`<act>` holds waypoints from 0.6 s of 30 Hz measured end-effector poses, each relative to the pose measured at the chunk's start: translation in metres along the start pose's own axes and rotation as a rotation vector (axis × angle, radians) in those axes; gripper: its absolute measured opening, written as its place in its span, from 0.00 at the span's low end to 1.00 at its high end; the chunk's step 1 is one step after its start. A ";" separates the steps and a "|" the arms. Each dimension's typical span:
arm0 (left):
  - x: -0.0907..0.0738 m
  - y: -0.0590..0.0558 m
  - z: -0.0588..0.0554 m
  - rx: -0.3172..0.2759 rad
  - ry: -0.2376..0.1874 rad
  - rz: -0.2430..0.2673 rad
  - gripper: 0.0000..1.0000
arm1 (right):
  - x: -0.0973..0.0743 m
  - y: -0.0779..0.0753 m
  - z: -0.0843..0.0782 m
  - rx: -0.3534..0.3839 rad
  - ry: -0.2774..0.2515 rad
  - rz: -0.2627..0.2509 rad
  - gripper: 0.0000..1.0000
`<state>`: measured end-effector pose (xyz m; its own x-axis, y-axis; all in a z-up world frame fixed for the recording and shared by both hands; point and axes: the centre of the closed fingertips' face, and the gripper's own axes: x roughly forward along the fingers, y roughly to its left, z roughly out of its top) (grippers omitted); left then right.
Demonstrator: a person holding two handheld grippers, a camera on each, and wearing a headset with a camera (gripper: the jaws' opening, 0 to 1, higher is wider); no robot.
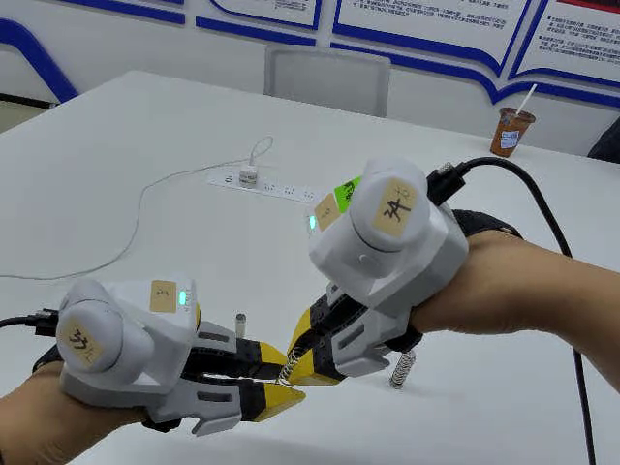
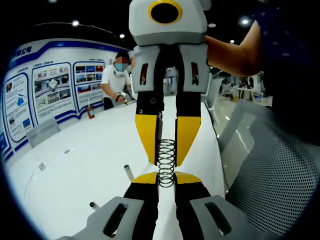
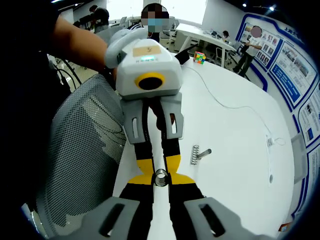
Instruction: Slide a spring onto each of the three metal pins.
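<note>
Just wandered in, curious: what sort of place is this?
Probably an office or exhibition hall: blue-framed wall display boards, a large white table with a white power strip, and a grey mesh chair.

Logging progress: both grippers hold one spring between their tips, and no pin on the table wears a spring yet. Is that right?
Not quite. One pin already wears a second spring, as the right gripper view shows. The rest holds: the left gripper and the right gripper grip the held spring between their tips.

Yellow-black left claw [image 2: 167,180], silver spring [image 2: 166,157]
</note>
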<state>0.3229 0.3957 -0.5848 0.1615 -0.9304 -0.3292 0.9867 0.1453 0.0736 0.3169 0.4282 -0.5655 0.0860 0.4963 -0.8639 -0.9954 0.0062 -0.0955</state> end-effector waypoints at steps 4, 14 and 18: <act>0.002 0.001 -0.002 -0.004 -0.002 0.001 0.11 | 0.001 -0.001 -0.003 0.004 0.006 0.000 0.12; -0.006 0.004 -0.010 -0.039 0.003 0.028 0.19 | -0.006 -0.012 -0.012 0.014 0.033 -0.018 0.12; -0.014 0.010 -0.015 -0.059 0.004 0.060 0.23 | -0.012 -0.021 -0.019 0.027 0.049 -0.037 0.12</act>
<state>0.3311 0.4158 -0.5939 0.2207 -0.9180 -0.3295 0.9746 0.2207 0.0377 0.3371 0.4057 -0.5621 0.1241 0.4520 -0.8834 -0.9922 0.0479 -0.1149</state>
